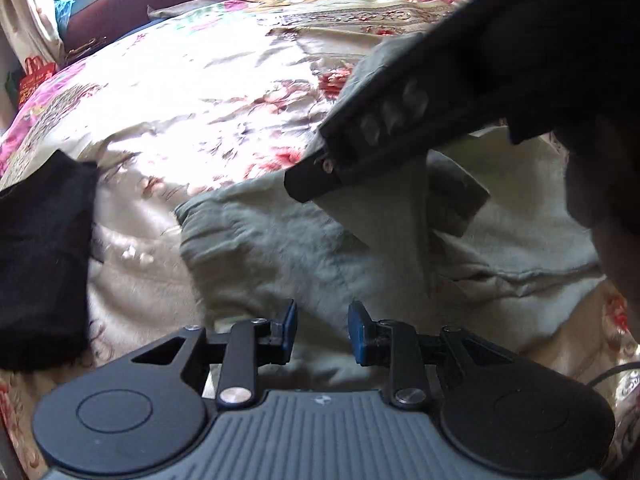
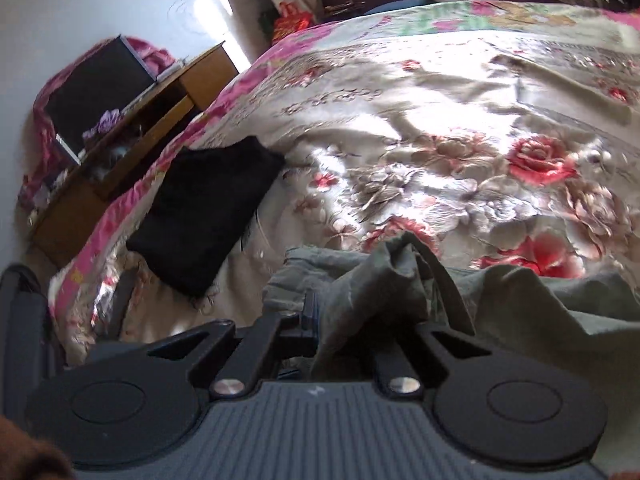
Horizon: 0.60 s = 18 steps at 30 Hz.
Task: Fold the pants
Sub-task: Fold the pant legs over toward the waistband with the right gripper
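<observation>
Now | left claw [image 1: 322,332] parted, empty, over pants [image 1: 280,240] | right claw [image 2: 360,320] pinching pants; no legible writing

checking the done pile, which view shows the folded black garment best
The right wrist view: the folded black garment lies whole on the floral bedspread, all edges visible. The left wrist view shows only part of it, cut off at the frame's left edge.

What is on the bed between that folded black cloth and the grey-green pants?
Nothing: in the right wrist view only bare flowered bedspread lies between the black cloth and the pants.
</observation>
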### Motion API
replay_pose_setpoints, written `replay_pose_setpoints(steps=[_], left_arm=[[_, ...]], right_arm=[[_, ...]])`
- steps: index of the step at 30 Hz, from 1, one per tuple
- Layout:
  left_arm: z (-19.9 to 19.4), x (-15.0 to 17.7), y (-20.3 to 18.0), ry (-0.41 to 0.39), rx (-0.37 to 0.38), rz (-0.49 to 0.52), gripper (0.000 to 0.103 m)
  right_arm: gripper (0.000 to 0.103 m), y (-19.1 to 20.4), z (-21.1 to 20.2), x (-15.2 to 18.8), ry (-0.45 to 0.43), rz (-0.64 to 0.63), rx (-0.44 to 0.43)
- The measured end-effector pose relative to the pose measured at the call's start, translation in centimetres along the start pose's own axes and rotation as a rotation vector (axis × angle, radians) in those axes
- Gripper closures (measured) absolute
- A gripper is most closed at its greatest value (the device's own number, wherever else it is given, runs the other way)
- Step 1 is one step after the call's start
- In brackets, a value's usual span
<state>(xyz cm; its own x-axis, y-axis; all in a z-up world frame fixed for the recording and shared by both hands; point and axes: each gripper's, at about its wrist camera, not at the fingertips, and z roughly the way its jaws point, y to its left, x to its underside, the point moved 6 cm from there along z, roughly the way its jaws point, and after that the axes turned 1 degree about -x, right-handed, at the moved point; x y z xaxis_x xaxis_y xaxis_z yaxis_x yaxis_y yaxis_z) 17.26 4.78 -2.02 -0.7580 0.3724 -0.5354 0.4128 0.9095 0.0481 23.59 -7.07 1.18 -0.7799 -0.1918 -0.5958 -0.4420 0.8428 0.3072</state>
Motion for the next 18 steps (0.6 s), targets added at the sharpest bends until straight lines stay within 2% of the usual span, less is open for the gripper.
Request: replay_pose_setpoints(steps=[4, 5, 7, 11, 14, 18], left_arm=[[-0.4, 2.1, 0.9, 0.011, 0.021, -0.035, 0.06], [-0.6, 2.3, 1.0, -0.002, 0.03, -0.042, 0.059], [-0.7, 2.1, 1.0, -0.012, 0.039, -0.055, 0.059], [-0.9, 2.4, 1.4, -0.031, 0.062, -0.071, 0.057], [-1.2, 2.5, 1.8, -0.04, 0.069, -0.093, 0.057], [-1.5, 2.2, 2.2, -0.061, 0.086, -0.145, 0.057]], right_arm=[[0.098, 4.0, 1.8, 2.2, 0.115, -0.317, 0.033], [0.097, 4.8, 1.8, 2.8, 0.125, -0.398, 0.039], [0.097, 5.6, 2.4, 3.9, 0.203, -0.546, 0.059], [0.091, 5.9, 2.6, 3.3, 0.232, -0.602, 0.04], [0.082, 6.3, 2.7, 1.7, 0.21, -0.624, 0.013], [0.077, 6.9, 3.0, 0.2, 0.171, -0.673, -0.022]])
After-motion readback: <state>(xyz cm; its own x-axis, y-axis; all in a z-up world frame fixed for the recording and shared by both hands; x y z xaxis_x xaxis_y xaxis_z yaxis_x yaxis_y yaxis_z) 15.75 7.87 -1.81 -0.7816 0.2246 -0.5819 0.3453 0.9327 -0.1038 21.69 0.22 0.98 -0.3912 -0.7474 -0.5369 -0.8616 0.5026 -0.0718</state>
